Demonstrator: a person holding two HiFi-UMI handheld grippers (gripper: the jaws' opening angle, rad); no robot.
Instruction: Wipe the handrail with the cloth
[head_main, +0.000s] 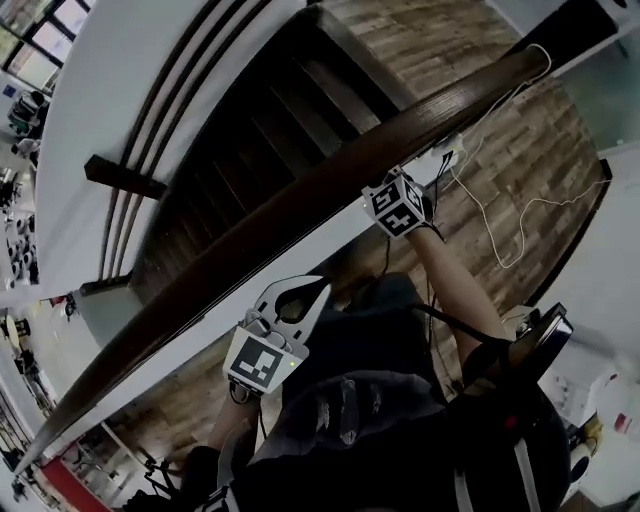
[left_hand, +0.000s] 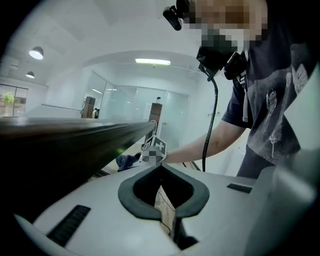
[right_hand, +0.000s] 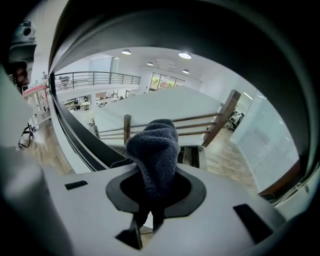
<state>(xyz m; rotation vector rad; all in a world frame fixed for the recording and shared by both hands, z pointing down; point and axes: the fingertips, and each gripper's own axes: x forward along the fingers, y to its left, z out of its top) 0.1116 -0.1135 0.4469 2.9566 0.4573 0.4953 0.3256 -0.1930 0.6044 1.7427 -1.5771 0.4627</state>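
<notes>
A dark wooden handrail (head_main: 300, 205) runs diagonally from lower left to upper right in the head view. My right gripper (head_main: 438, 165) sits right under the rail's upper stretch, its marker cube just below. It is shut on a dark blue cloth (right_hand: 155, 145), which bunches up out of the jaws while the rail's underside (right_hand: 200, 25) arches close overhead. My left gripper (head_main: 318, 292) hangs lower beside the rail, shut with nothing in it. In the left gripper view its jaws (left_hand: 161, 167) meet, the rail (left_hand: 65, 142) passes on the left, and the cloth (left_hand: 127, 161) shows ahead.
Dark stairs (head_main: 260, 130) drop away beyond the rail. A white panel (head_main: 130, 120) flanks them. A white cable (head_main: 500, 225) loops over the wood floor (head_main: 540, 170) at the right. A wooden balustrade (right_hand: 220, 120) and glass partitions (left_hand: 130, 105) stand further off.
</notes>
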